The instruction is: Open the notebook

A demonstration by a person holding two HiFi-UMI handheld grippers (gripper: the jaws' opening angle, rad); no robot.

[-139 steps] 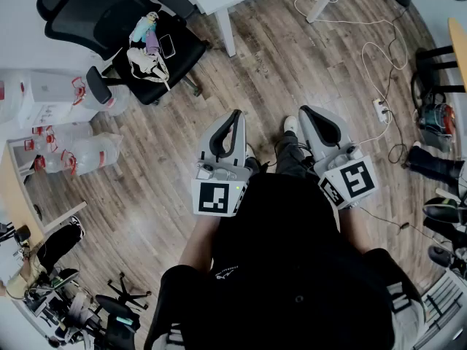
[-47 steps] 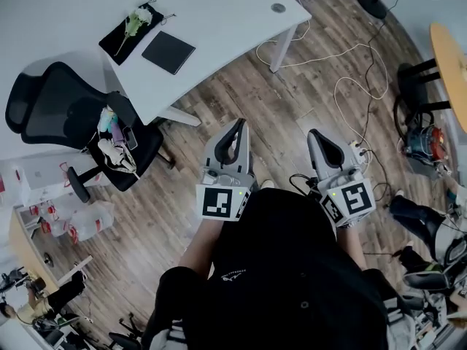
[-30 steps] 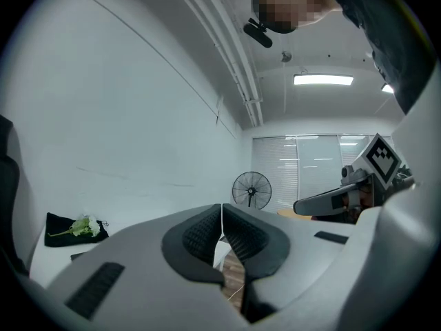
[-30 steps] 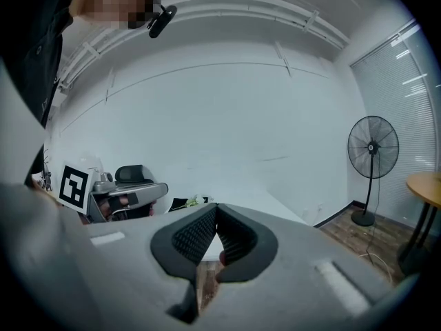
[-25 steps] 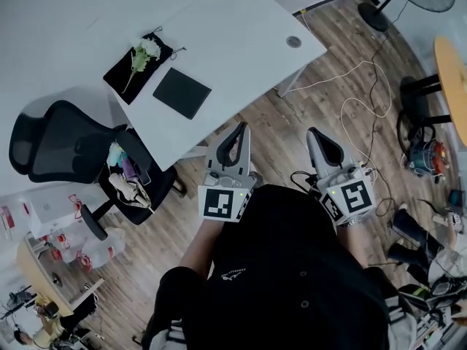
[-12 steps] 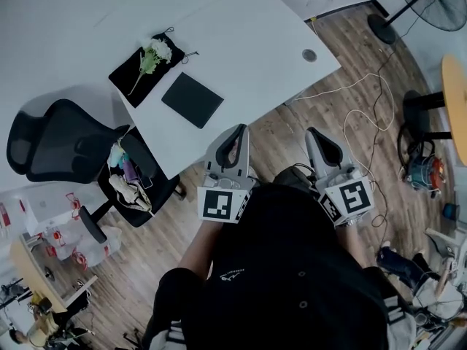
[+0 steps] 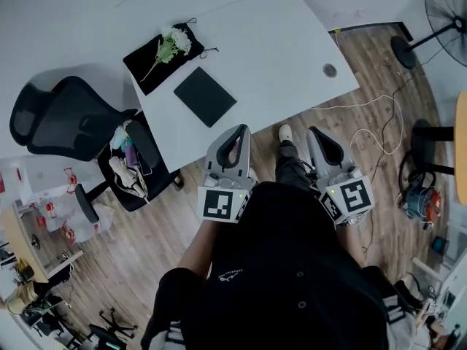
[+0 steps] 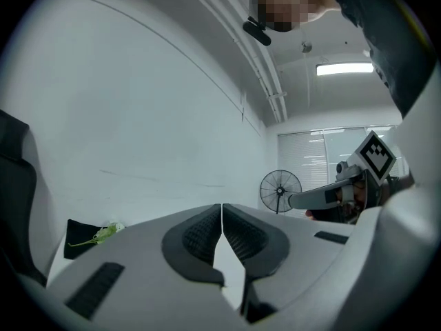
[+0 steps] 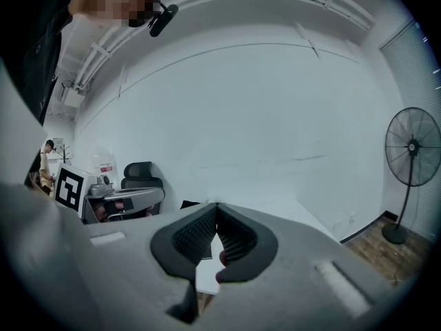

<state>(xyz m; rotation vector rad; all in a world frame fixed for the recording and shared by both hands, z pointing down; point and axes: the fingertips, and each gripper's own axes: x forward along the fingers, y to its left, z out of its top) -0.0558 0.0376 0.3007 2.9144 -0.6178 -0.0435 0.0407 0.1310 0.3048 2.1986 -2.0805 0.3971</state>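
A closed black notebook [image 7: 205,97] lies flat on the white desk [image 7: 277,42], near the desk's front edge. My left gripper [image 7: 237,131] is held over the floor just short of that edge, below and right of the notebook, with its jaws shut on nothing. My right gripper [image 7: 315,131] is level with it further right, also shut and empty. In the left gripper view the jaws [image 8: 221,207] meet at their tips. The right gripper view shows its jaws [image 9: 216,209] pressed together too.
A black cloth with a white flower [image 7: 164,52] lies on the desk behind the notebook. A black office chair [image 7: 80,122] with a bag on its seat stands left of the desk. A standing fan [image 7: 445,13] and floor cables [image 7: 372,126] are to the right.
The desk with the notebook has come steadily nearer in the head view and now lies just in front of both grippers. Both grippers have stayed shut and held before the body.
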